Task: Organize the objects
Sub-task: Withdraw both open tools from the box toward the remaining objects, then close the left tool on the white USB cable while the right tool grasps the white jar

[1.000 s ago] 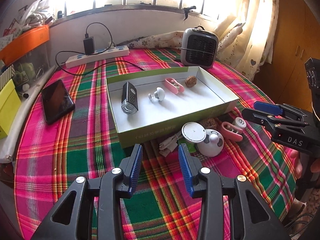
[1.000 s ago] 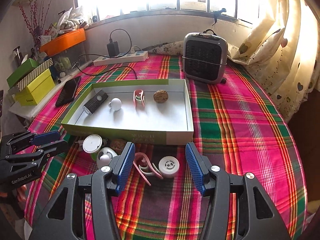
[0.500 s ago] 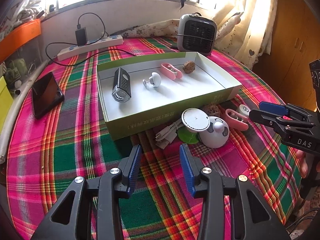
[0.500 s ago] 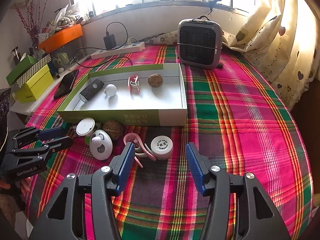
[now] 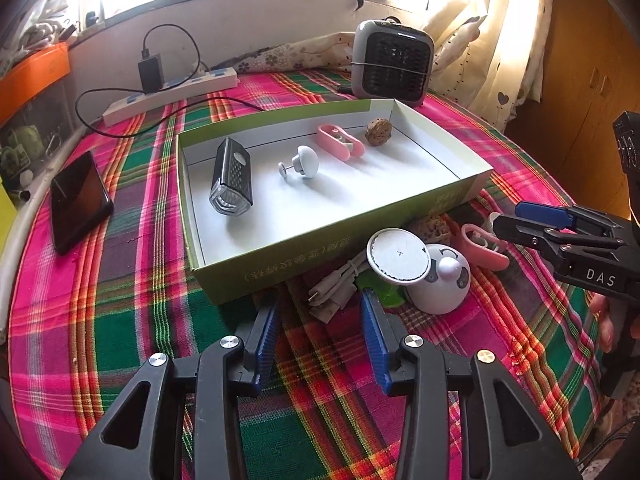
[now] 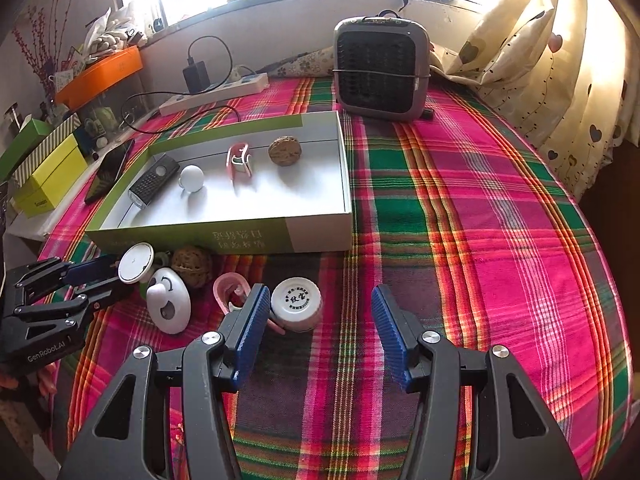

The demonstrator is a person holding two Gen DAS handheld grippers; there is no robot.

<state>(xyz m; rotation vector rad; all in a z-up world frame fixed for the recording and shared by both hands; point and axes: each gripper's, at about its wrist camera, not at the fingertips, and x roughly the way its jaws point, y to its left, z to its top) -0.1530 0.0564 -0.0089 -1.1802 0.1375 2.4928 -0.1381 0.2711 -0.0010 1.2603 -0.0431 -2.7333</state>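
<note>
Box [image 5: 332, 264] at frame centre held four sorted items; both grippers, left gripper [image 5: 320, 312] and right gripper [image 6: 316, 312], hovered wide and empty, aiming at loose pieces below it

Woven plaid tablecloth [image 5: 120, 320], matt and coarse-threaded. On it, the cardboard box [image 5: 320, 256]: printed green outside, smooth matt white paper within. Inside the box, a black plastic bike light [image 5: 232, 176] with a clear glossy lens, and a rough, wrinkled walnut [image 5: 378, 131]. Left of the box, a glossy black phone [image 5: 78, 200]. Behind the box, a grey plastic heater [image 6: 380, 68]. Gripper pads [image 6: 250, 332]: ribbed blue rubber on matt black plastic.
</note>
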